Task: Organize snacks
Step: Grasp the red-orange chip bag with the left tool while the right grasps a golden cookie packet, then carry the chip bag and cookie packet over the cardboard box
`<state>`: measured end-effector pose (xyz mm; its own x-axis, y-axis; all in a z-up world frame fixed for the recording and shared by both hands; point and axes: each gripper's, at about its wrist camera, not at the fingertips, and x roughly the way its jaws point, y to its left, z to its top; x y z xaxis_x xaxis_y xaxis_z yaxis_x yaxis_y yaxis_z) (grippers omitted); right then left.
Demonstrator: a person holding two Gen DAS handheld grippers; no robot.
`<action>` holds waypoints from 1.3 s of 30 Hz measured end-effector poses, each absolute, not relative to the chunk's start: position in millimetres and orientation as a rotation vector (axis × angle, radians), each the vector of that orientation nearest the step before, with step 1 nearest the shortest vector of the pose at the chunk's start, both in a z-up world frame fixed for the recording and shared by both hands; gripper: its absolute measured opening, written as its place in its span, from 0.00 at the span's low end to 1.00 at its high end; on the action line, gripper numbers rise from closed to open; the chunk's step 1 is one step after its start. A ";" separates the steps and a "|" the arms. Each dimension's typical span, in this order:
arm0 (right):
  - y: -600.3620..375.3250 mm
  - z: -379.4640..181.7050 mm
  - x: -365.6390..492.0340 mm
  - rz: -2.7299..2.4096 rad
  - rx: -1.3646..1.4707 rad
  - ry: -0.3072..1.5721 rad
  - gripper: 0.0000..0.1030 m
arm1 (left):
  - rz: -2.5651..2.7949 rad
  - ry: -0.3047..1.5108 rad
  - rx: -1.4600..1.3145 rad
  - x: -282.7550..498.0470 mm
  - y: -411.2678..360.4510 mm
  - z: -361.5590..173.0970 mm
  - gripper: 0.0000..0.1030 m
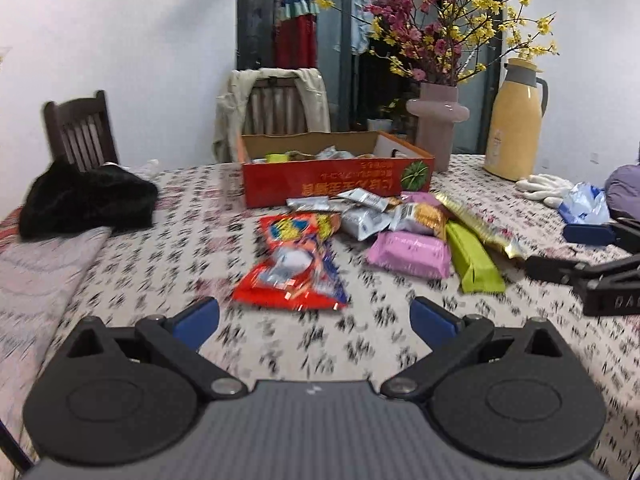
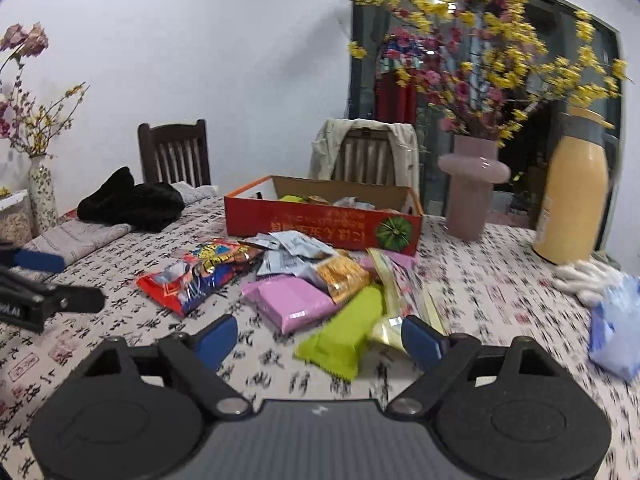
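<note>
A pile of snack packets lies on the patterned tablecloth in front of an open red cardboard box (image 1: 336,184) (image 2: 320,228) that holds several snacks. The pile includes a red bag (image 1: 294,268) (image 2: 192,276), a pink packet (image 1: 408,254) (image 2: 288,300), a green bar (image 1: 474,260) (image 2: 344,336), a gold strip (image 1: 480,224) and silver packets (image 1: 364,216). My left gripper (image 1: 314,318) is open and empty, just short of the red bag. My right gripper (image 2: 320,338) is open and empty, its jaws on either side of the green bar's near end.
A pink vase (image 1: 436,120) (image 2: 472,192) with flowering branches and a yellow thermos (image 1: 516,120) (image 2: 572,188) stand back right. White gloves (image 1: 544,188) and a blue bag (image 2: 616,332) lie right. Black cloth (image 1: 84,200) lies left. Two chairs stand behind the table.
</note>
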<state>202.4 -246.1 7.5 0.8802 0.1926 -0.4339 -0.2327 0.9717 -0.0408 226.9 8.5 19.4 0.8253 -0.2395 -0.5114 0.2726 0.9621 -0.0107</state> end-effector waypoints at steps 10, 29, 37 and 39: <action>-230.1 1.7 296.5 0.317 -0.229 0.547 0.79 | -0.297 0.618 0.098 335.4 -4.6 9.3 1.00; -249.8 -27.4 413.7 0.351 -0.156 0.683 0.52 | -0.298 0.790 -0.008 410.3 -4.4 -23.3 0.59; -251.3 4.6 348.4 0.336 -0.141 0.561 0.43 | -0.253 0.709 -0.043 360.3 6.8 1.7 0.58; -250.1 11.1 321.9 0.350 -0.131 0.534 0.43 | -0.256 0.684 -0.058 339.3 11.1 10.8 0.58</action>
